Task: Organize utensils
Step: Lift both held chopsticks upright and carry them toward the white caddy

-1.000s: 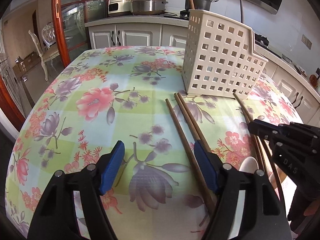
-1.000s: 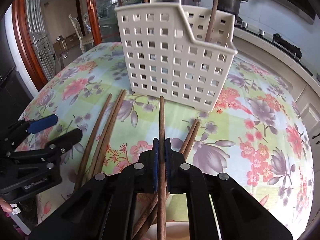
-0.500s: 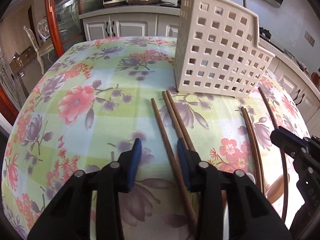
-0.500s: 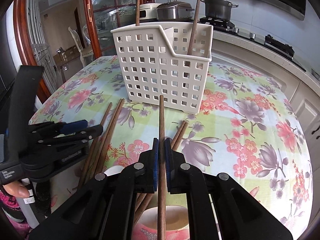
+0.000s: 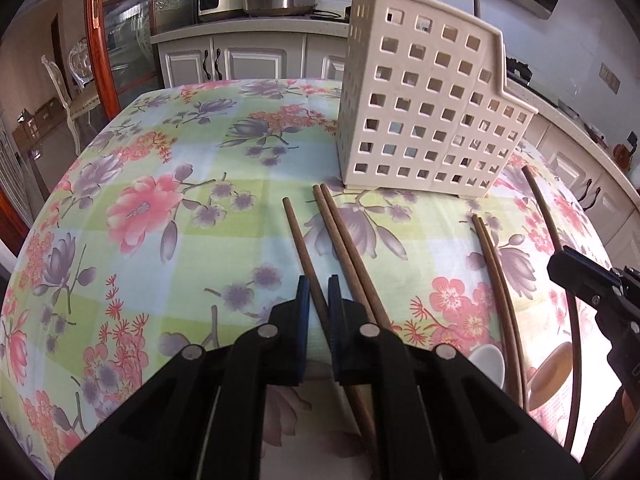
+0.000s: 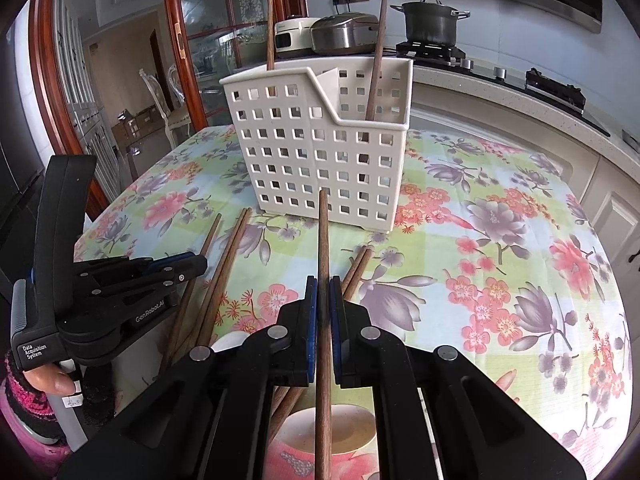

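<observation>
Wooden chopsticks: five lie flat, two stand in the basket (image 6: 320, 148). My left gripper (image 5: 318, 300) pinches one chopstick (image 5: 302, 240); my right gripper (image 6: 323, 300) clamps another chopstick (image 6: 323, 240).

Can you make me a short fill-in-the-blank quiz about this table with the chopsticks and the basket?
1. The right gripper is shut on one ____.
2. Two chopsticks already stand in the white ____.
3. The left gripper closes around the ____ of the three chopsticks before it.
4. The tablecloth has a ____ print.

Missing words: chopstick; basket; leftmost; floral
</observation>
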Available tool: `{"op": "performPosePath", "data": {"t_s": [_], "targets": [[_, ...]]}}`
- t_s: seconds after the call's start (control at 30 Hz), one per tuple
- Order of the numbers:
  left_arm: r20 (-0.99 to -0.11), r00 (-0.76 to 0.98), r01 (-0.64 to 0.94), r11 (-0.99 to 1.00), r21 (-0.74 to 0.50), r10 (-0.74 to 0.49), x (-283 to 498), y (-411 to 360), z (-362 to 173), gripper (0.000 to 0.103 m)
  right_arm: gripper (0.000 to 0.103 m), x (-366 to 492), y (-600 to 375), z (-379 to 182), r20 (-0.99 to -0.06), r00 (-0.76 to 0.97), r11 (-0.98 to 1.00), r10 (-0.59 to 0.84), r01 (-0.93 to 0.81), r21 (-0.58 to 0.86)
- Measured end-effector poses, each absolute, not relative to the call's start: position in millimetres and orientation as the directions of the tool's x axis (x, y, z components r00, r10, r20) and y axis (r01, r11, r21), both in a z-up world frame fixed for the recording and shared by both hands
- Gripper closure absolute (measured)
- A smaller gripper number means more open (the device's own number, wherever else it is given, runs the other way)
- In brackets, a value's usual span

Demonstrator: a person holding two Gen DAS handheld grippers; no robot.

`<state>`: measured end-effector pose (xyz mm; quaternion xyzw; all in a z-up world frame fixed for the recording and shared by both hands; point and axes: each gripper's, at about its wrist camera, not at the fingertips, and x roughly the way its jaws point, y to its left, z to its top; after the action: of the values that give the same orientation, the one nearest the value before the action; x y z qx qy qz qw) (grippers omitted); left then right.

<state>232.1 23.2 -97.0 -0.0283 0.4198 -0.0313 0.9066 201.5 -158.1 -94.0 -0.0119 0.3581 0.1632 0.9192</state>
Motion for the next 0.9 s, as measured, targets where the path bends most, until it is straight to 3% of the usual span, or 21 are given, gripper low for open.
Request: {"op": "performPosePath", "data": {"t_s": [0.5,0.7,0.9], "targets": [[-0.596,0.801,0.010,0.997,-0.073,-0.052,192,32,-48,0.095,0.096,187,-175,-75,-0.590,0.748,0.950,0.304,-0.288,0.124],[-0.570,0.816,0.062,0.996,-0.071,-0.091,179,24,-39,0.095,0.096,181,-180,-65,-0.558,0.771,0.949,0.307,-0.288,0.125],[-0.542,0.839,0.028,0.999,-0.045,-0.048,175,25,-33,0.095,0.096,178,-185,-63,-0.546,0.781,0.952,0.303,-0.280,0.128]]}}
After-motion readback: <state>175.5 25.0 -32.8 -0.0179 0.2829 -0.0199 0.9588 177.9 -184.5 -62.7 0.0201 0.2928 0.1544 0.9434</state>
